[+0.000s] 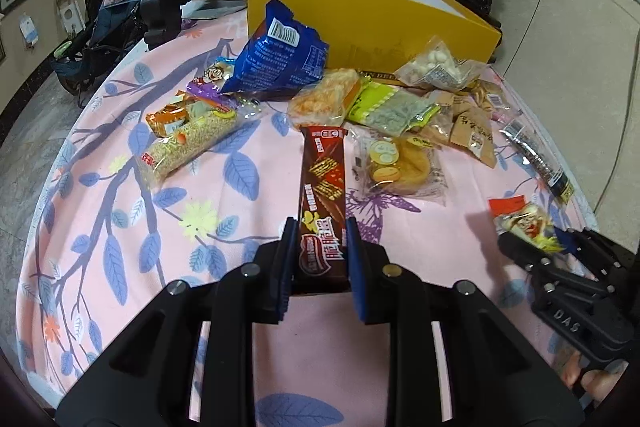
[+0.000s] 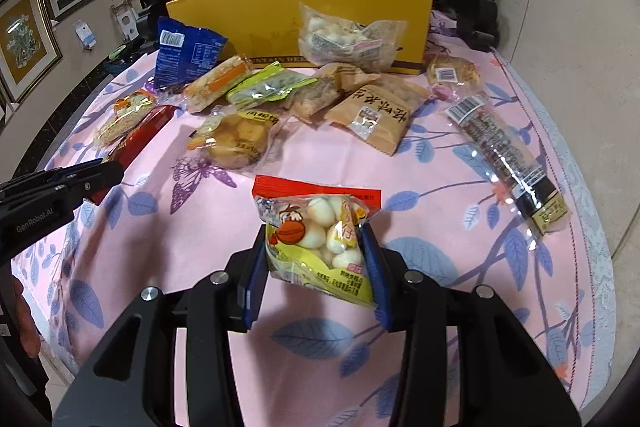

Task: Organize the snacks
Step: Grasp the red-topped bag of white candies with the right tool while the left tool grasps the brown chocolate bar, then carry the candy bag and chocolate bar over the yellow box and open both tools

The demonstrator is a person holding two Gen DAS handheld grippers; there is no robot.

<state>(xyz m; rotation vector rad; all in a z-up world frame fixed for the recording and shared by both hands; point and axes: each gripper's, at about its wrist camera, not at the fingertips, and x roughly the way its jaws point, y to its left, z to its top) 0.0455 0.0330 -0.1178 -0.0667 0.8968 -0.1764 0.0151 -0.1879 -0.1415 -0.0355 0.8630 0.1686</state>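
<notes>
Left claw: jaws closed on the near end of a brown wafer bar. We see the bar's long axis running straight out from the claw toward the far edge of the counter, its far tip close to the snack pile; whether that tip rests on the cloth or hangs just over it we cannot tell.

Right claw: jaws closed on the sides of a bag of white round candies, red header pointing away from us, yellow lower seam toward the claw. It looks lifted clear of the cloth.

Yellow box: open top, standing at the far edge of the counter, beyond the loose heap of packets. From both claws it lies straight ahead, with the pile between.

We judge the box to be the likely target. Both loads must travel forward and over the pile, then over the near wall. The bar already points at the box, so it may need tipping to drop in. Neither claw looks clearly nearer.
</notes>
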